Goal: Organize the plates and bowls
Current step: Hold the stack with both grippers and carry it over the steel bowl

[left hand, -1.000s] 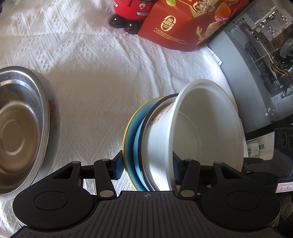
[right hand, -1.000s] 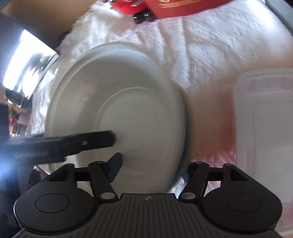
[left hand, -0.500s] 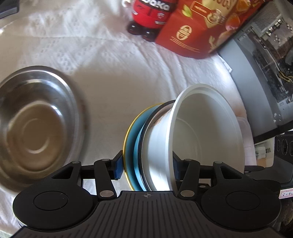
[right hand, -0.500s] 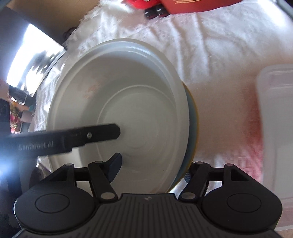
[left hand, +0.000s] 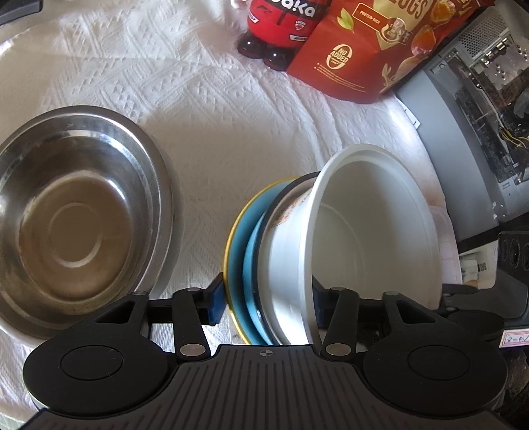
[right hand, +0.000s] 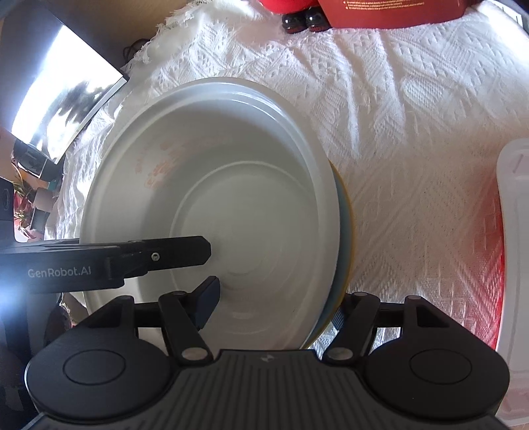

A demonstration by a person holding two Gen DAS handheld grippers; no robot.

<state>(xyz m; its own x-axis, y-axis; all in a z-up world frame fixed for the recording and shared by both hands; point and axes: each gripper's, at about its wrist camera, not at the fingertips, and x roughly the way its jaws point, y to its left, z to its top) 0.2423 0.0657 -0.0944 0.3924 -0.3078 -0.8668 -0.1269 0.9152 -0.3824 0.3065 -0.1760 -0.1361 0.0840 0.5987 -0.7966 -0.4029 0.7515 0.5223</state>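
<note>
A white bowl [left hand: 370, 231] sits nested in a blue bowl with a yellow rim [left hand: 238, 251]. The stack is tipped on its side above the white tablecloth [left hand: 231, 132]. My left gripper [left hand: 267, 297] has the stack between its fingers, one pad on the blue bowl's outside and one inside the white bowl, and its jaws are closing. My right gripper [right hand: 274, 307] is shut on the same white bowl [right hand: 231, 198] from the opposite side, with the blue bowl's rim [right hand: 345, 231] behind it. The left gripper's finger [right hand: 165, 254] reaches into the bowl. A steel bowl [left hand: 82, 215] rests to the left.
A red bottle [left hand: 281, 26] and a red snack bag [left hand: 363, 49] stand at the back of the cloth. A computer case [left hand: 479, 115] lies to the right. A translucent plastic container [right hand: 515, 264] sits at the right edge, and a glossy screen [right hand: 59, 99] at the far left.
Both grippers have carried the tipped stack toward the steel bowl, which now shows in full at the left. The plastic container has slid to the right edge of the right wrist view.
</note>
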